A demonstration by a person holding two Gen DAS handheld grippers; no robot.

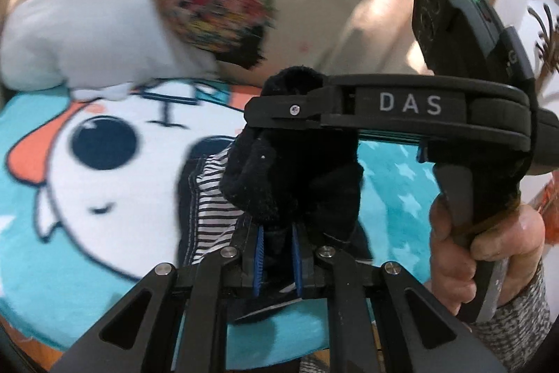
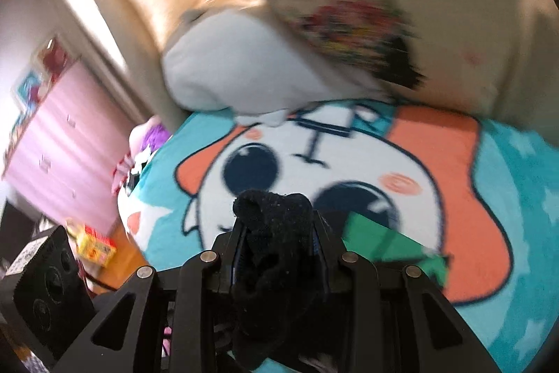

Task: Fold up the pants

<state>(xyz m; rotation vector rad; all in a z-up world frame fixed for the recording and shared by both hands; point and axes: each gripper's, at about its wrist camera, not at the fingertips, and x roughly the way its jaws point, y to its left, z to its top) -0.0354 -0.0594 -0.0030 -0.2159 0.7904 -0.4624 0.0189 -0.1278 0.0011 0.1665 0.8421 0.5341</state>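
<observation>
Left wrist view is showing the left claw (image 1: 277, 254) clenching a dark fold of the pants (image 1: 297, 184), whose striped lining (image 1: 213, 194) is hanging over the cartoon blanket (image 1: 70, 198) on the bed. Just beyond, the right claw (image 1: 279, 116) is gripping another bunch of the same fabric; its own view is showing that claw (image 2: 279, 247) biting a thick wad. Farther off, pillows (image 1: 87, 34) are lying blurred. Such bunched grips are risking a crooked, lumpy fold, or cloth slipping free.
</observation>
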